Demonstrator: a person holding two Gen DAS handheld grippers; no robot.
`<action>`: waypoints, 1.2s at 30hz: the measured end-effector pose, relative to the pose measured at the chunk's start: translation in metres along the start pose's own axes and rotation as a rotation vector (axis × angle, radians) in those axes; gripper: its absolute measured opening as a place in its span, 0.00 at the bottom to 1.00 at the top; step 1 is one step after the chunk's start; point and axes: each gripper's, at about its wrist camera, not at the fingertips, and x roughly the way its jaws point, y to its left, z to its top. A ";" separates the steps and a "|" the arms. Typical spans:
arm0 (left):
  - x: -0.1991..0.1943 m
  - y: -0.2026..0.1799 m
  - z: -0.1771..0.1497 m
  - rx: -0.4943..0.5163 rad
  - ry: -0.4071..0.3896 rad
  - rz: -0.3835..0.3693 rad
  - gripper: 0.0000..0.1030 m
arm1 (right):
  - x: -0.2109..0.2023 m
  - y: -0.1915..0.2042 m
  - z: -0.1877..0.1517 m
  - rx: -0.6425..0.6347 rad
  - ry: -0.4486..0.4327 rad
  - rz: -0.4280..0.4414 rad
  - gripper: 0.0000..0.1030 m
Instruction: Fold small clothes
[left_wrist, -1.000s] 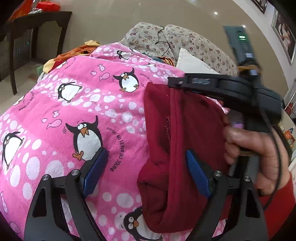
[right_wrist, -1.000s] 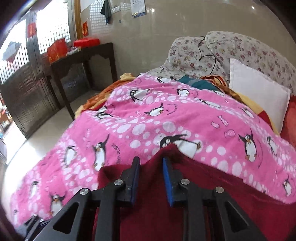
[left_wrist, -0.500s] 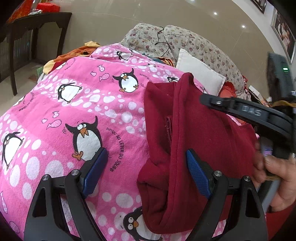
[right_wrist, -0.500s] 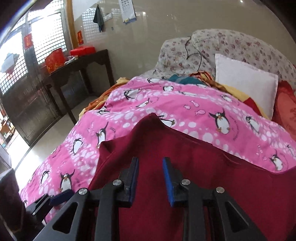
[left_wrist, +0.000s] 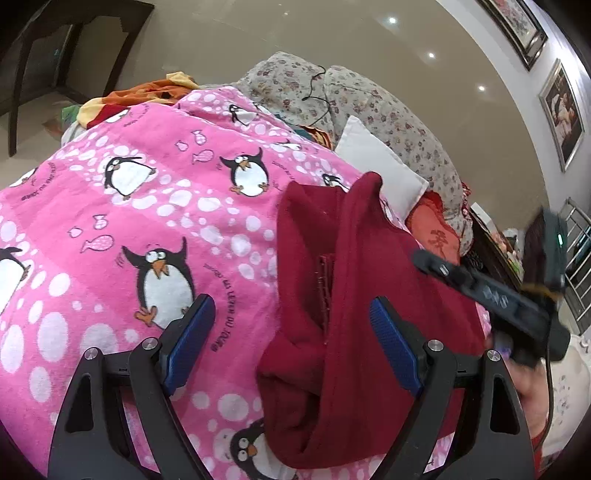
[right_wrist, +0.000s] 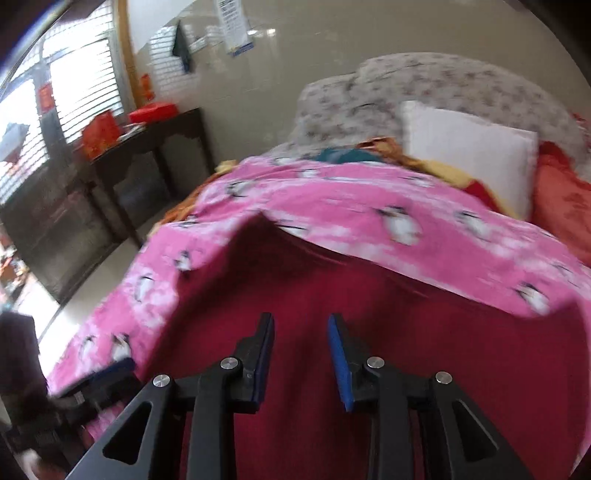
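Note:
A dark red garment (left_wrist: 354, 295) lies folded lengthwise on the pink penguin blanket (left_wrist: 147, 206). My left gripper (left_wrist: 291, 343) is open, low over the garment's near left edge, one pad (left_wrist: 188, 339) over the blanket and the other (left_wrist: 397, 350) over the cloth. My right gripper (right_wrist: 301, 358) is open with a gap between its blue pads, above the red garment (right_wrist: 369, 295), holding nothing. It also shows at the right edge of the left wrist view (left_wrist: 491, 295), blurred.
A white pillow (left_wrist: 376, 166) and floral cushions (left_wrist: 369, 107) lie at the bed's head. Orange and yellow clothes (left_wrist: 147, 96) sit at the far bed edge. A dark wooden table (right_wrist: 147, 147) with red boxes stands left by the window.
My right gripper opened, released the red garment and drew back to the right. The garment's lifted corner settled onto the blanket. The left gripper stayed still.

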 end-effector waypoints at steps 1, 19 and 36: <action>0.001 -0.002 -0.002 0.011 0.004 0.006 0.83 | -0.001 -0.007 -0.007 0.006 0.011 -0.008 0.28; 0.013 -0.005 -0.007 0.087 -0.008 0.075 0.83 | -0.024 -0.071 -0.024 0.124 -0.063 -0.119 0.29; 0.000 -0.004 -0.004 0.073 -0.065 0.003 0.83 | -0.042 -0.144 -0.025 0.272 -0.064 -0.362 0.40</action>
